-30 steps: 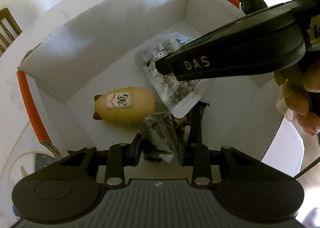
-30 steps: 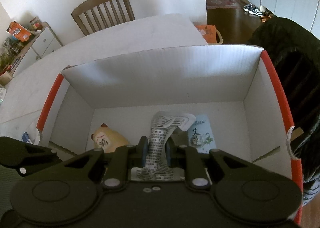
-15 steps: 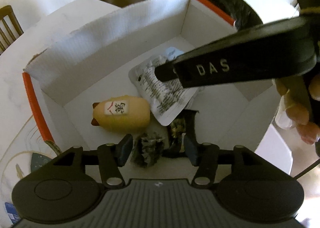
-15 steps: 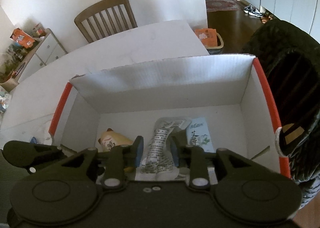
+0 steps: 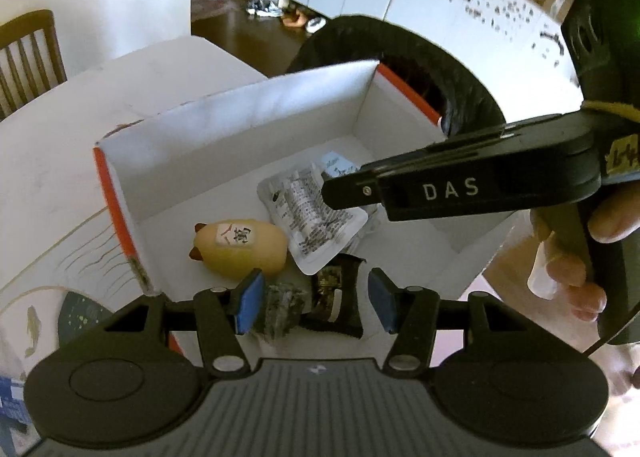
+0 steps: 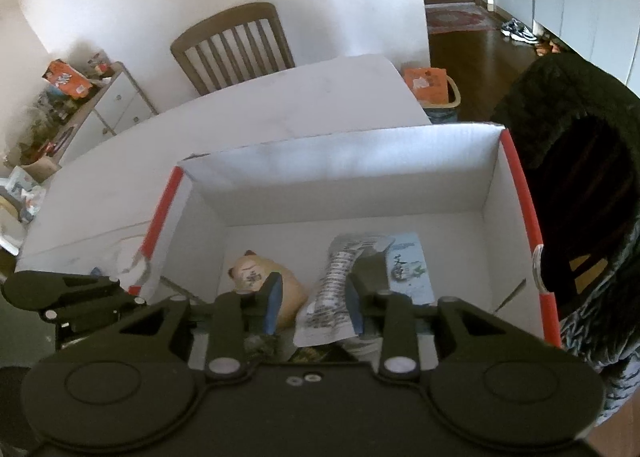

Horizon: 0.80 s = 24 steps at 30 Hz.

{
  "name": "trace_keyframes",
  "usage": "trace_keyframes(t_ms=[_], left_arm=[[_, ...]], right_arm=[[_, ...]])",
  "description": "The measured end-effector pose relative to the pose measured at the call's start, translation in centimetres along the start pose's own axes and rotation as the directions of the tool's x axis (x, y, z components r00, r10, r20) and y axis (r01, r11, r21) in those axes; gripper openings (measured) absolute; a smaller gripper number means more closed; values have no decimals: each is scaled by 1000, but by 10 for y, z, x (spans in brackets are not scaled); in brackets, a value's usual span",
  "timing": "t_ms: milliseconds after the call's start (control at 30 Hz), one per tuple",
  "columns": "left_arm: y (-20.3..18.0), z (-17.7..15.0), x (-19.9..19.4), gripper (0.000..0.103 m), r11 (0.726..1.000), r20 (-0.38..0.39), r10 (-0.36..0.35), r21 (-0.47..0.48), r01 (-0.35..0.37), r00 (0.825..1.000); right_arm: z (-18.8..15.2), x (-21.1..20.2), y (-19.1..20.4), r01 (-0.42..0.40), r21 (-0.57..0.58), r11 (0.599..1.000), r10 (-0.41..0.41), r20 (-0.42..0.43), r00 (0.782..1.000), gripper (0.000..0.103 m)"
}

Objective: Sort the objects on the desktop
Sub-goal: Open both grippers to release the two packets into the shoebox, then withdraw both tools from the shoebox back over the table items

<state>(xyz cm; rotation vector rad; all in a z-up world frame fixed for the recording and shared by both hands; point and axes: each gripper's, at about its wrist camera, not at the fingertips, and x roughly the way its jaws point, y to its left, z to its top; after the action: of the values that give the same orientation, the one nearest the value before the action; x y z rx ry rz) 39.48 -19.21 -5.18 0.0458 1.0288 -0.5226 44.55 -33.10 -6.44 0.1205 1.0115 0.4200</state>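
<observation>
The box [image 5: 248, 129], white inside with orange edges, stands open on the white table [image 5: 60, 145]. On its floor lie a yellow toy [image 5: 240, 247] on its side, a silver printed pouch [image 5: 316, 217] just beside it, a pale blue card [image 6: 408, 261] partly under the pouch, and a dark wrapper [image 5: 316, 301] at the near wall.

The left gripper [image 5: 314, 301] hangs over the dark wrapper, its jaws released and well apart, the blue pads clear of the wrapper below them. The right gripper [image 6: 314, 305] hangs over the silver pouch; its jaws have just been opening and stand parted, the pouch lying below and between them, not pinched. A hand [image 5: 572, 253] holds the right gripper's handle. A wooden chair [image 6: 236, 49] stands behind the table.
</observation>
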Motion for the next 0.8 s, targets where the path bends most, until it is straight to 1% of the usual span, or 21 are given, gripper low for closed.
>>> trace_keyframes(t_ms=[267, 333, 467, 533, 700, 800], left_arm=[[0, -18, -29, 55, 1000, 81, -6, -25, 8, 997], [0, -23, -35, 55, 1000, 96, -6, -24, 9, 995], [1, -35, -47, 55, 1000, 122, 3, -23, 0, 992], [2, -40, -54, 55, 999, 138, -2, -31, 7, 990], [6, -52, -70, 55, 1000, 182, 0, -31, 5, 983], [10, -59, -79, 55, 999, 209, 4, -37, 4, 978]], right_arm=[[-7, -9, 8, 7, -19, 1000, -7, 19, 1000, 39], [-10, -12, 10, 16, -27, 1000, -15, 24, 1000, 43], [-17, -18, 13, 14, -7, 1000, -14, 33, 999, 46], [-21, -22, 15, 14, -4, 1000, -14, 43, 999, 51], [-33, -31, 22, 14, -12, 1000, -13, 64, 998, 56], [-39, -36, 30, 27, -22, 999, -25, 82, 996, 65]])
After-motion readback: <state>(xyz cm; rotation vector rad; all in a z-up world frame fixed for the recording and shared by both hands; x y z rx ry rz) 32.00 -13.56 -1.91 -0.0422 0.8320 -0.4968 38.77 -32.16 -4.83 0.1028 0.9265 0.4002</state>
